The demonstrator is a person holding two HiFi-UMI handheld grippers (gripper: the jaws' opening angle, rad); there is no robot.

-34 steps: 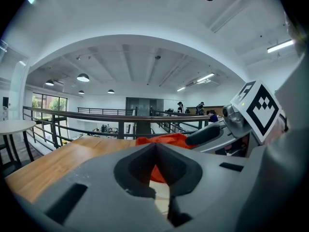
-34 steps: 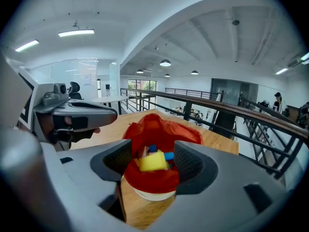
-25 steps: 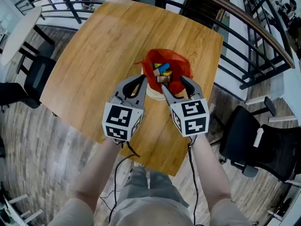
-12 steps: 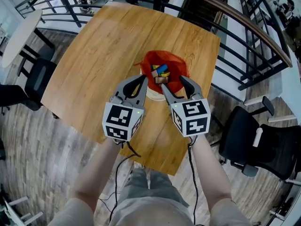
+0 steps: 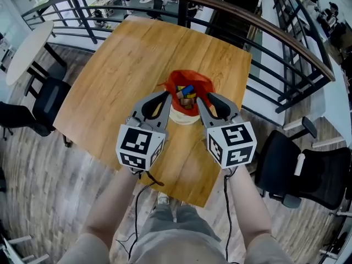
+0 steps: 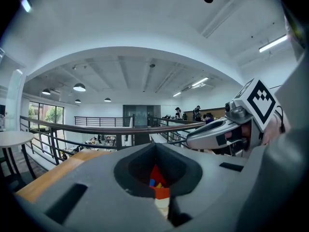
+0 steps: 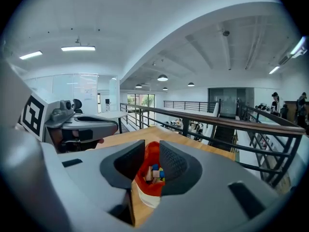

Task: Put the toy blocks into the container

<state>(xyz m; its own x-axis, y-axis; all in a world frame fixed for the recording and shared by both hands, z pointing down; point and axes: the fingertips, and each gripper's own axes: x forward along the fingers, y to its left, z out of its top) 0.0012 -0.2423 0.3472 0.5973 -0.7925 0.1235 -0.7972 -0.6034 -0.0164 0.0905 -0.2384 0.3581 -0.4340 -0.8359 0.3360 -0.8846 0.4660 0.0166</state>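
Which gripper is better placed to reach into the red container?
Probably right: the right gripper, its jaws just closing with nothing between them, stands open facing the container; the left gripper looks shut.

Colourful toy blocks (image 5: 187, 94) – heaped inside upright red container (image 5: 205, 86)

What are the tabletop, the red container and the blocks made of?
Tabletop: wood or wood-look laminate, satin; plank seams and grain show.
Red container: looks like thin soft plastic or fabric, crinkled rim, over a cream base; unsure.
Blocks: painted wood or plastic, solid colours; too small to tell.
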